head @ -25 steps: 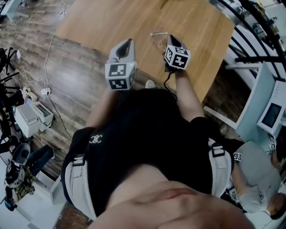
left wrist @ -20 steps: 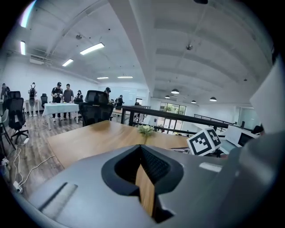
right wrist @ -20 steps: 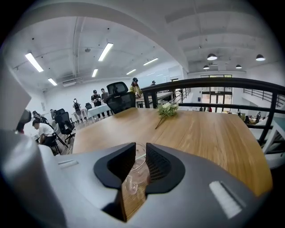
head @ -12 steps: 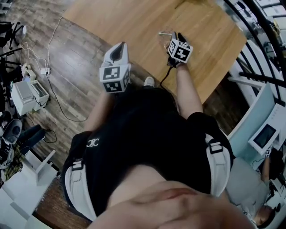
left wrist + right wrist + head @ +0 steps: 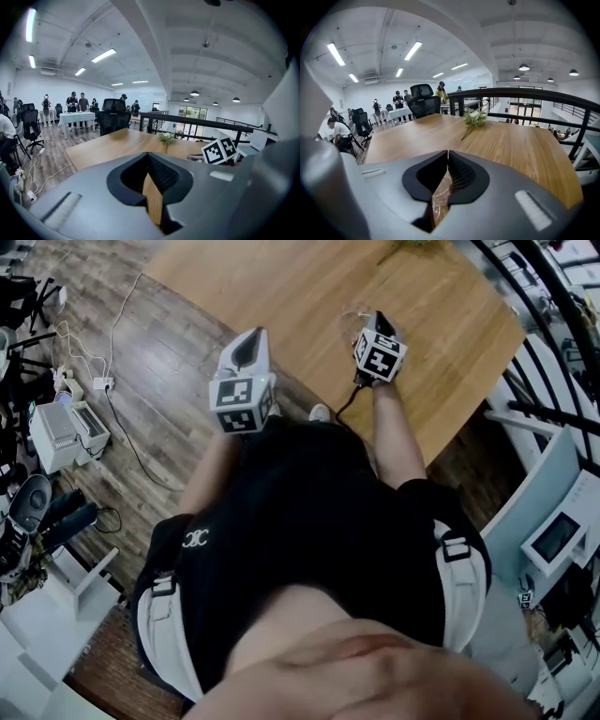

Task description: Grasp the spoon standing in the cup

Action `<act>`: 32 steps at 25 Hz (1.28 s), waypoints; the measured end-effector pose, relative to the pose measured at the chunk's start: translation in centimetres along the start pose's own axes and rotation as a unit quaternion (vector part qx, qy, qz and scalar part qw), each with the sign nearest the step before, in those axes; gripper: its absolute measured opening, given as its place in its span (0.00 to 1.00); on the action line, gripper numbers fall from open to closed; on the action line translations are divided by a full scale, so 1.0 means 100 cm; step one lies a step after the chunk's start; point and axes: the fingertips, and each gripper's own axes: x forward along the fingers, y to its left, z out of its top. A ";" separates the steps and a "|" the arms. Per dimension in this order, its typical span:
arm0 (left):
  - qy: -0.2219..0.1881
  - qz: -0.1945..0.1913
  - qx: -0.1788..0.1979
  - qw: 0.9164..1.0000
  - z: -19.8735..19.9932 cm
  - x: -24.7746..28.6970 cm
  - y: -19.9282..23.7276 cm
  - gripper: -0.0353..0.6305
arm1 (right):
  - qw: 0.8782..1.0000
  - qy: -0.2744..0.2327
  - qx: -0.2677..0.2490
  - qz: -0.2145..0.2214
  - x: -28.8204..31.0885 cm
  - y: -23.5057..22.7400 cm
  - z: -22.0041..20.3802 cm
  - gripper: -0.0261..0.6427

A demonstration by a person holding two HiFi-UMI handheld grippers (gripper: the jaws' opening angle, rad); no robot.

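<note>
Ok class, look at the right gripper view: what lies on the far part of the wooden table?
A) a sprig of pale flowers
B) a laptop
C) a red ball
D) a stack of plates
A: a sprig of pale flowers lies with its stem on the wooden table, towards the far end; no laptop, plates or ball show there.
</note>
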 end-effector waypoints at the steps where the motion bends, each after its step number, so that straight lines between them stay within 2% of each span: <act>1: -0.002 -0.003 0.002 1.000 0.002 0.001 -0.001 0.07 | 1.000 -0.007 0.002 0.006 -0.004 0.003 0.004 0.05; 5: -0.005 -0.018 0.010 1.000 0.008 0.002 -0.009 0.07 | 0.999 -0.039 0.014 0.015 -0.027 0.007 0.024 0.05; 9: -0.008 -0.039 0.017 0.999 0.011 0.010 -0.015 0.07 | 0.995 -0.092 0.019 0.013 -0.056 0.010 0.054 0.05; 13: -0.013 -0.064 0.020 0.998 0.016 0.019 -0.021 0.07 | 0.989 -0.145 0.011 0.014 -0.090 0.023 0.084 0.05; 18: -0.022 -0.114 0.027 0.993 0.027 0.030 -0.045 0.07 | 0.980 -0.201 -0.014 -0.007 -0.137 0.028 0.111 0.05; 23: -0.029 -0.153 0.042 0.987 0.037 0.036 -0.066 0.07 | 0.973 -0.228 -0.015 -0.035 -0.175 0.025 0.119 0.05; 28: -0.036 -0.172 0.040 0.984 0.045 0.046 -0.087 0.07 | 0.966 -0.252 0.009 -0.055 -0.200 0.006 0.112 0.05; 32: -0.033 -0.189 0.038 0.981 0.045 0.048 -0.090 0.07 | 0.967 -0.244 0.008 -0.070 -0.199 0.007 0.096 0.05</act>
